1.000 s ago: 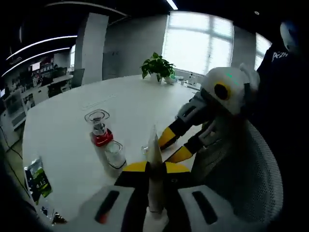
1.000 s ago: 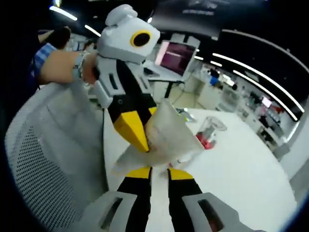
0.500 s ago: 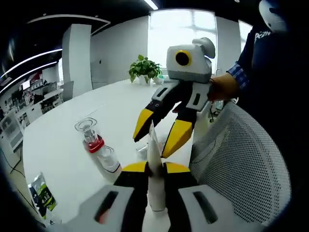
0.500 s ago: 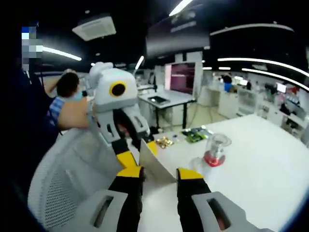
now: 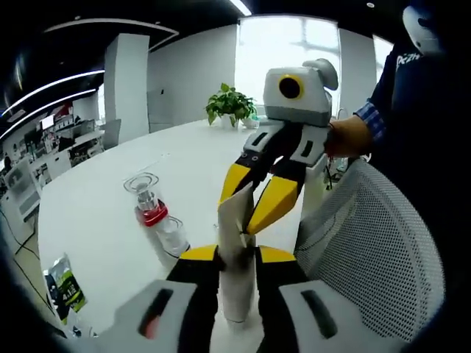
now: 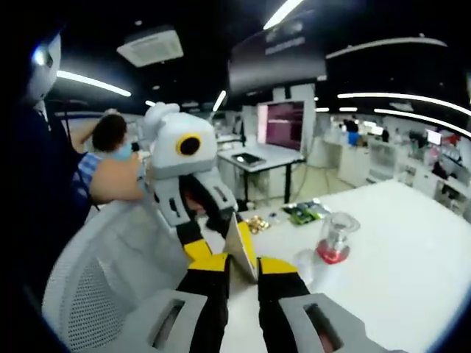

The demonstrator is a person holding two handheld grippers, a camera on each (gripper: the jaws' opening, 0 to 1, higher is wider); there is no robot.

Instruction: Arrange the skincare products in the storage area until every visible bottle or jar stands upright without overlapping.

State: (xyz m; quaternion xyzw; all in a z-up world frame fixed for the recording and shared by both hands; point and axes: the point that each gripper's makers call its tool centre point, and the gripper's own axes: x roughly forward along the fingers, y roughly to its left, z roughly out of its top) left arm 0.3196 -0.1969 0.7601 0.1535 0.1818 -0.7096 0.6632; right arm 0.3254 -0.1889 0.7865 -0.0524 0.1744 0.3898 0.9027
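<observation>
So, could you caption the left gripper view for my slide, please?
Both grippers, left and right, pinch a white tube above the white table.

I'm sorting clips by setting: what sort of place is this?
Most likely an open-plan office: a large white meeting table, a white mesh office chair, desks with a lit pink monitor and ceiling strip lights.

An open-plan office: a long white meeting table [image 5: 103,198] with a potted plant [image 5: 234,105] by the far window [image 5: 283,59], mesh chair [image 5: 368,250] nearby, desks with a monitor [image 6: 283,125] beyond, under strip ceiling lights [image 6: 92,83].
</observation>
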